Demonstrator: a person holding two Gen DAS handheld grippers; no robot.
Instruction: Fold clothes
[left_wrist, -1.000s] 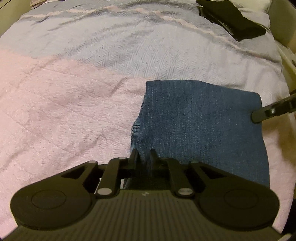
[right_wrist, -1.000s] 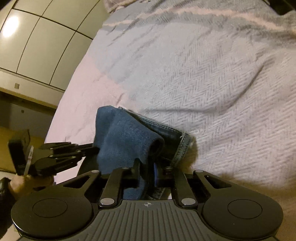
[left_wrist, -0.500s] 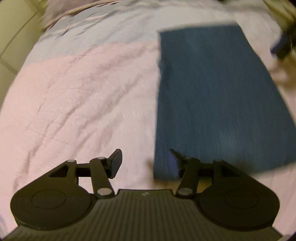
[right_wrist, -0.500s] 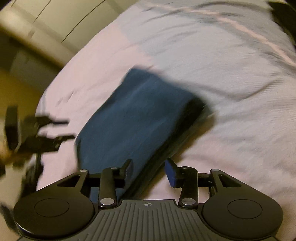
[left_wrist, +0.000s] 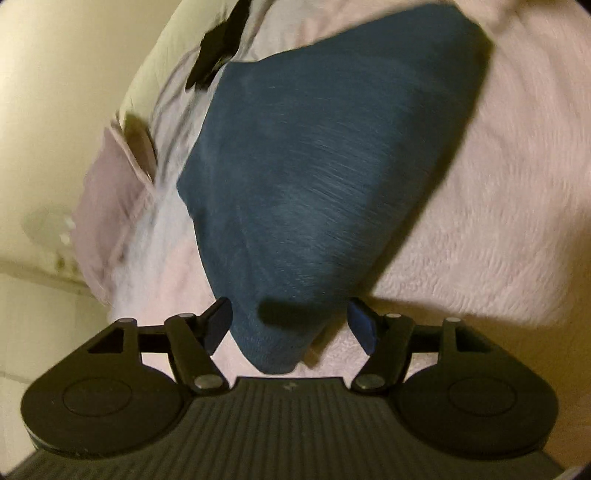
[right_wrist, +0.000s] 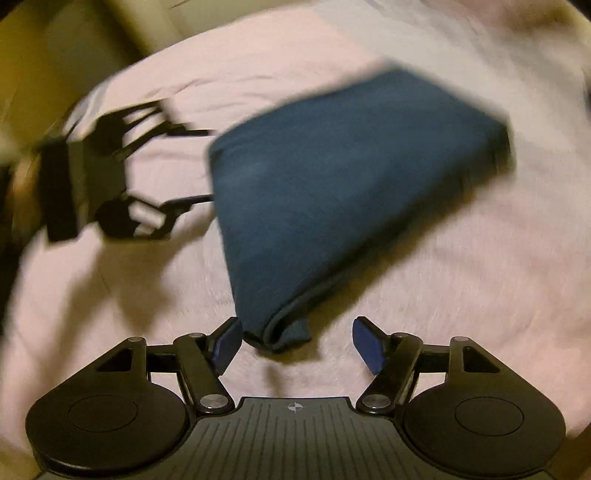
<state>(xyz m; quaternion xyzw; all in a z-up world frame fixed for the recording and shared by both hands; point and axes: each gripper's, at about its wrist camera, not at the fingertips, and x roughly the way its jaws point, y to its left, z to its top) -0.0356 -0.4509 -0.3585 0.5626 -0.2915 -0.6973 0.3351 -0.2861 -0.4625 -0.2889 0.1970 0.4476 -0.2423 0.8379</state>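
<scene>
On the pink textured bedspread (right_wrist: 461, 266) lies a folded dark blue denim garment (right_wrist: 332, 192), flat, with bare spread open on every side of it in the right wrist view. Left wrist view: bed edge runs along the left, a cream wall or panel (left_wrist: 55, 110) beyond it, a grey-lilac striped part of the cover (left_wrist: 170, 140) there, and a small black item (left_wrist: 218, 51) far up near that edge, too blurred to identify. Both pictures are motion-blurred.

Left gripper (left_wrist: 290, 326): jaws spread apart, having just been opening; the narrow near corner of the denim sits between the blue pads (left_wrist: 364, 330) but neither pad presses on it, gaps visible both sides. Right gripper (right_wrist: 297, 345): jaws also spread wide, just been opening; the layered folded corner of the denim lies just ahead of and between its fingers, close to the left pad, well clear of the right pad, not pinched. In the right wrist view the left gripper (right_wrist: 207, 166) shows at the denim's far left edge, fingertips just beside the cloth, contact unclear.

Denim's long axis in the right wrist view runs from the near corner by the gripper up and to the right; stacked layers show at that near corner. In the left wrist view it widens away from the gripper toward upper right.
</scene>
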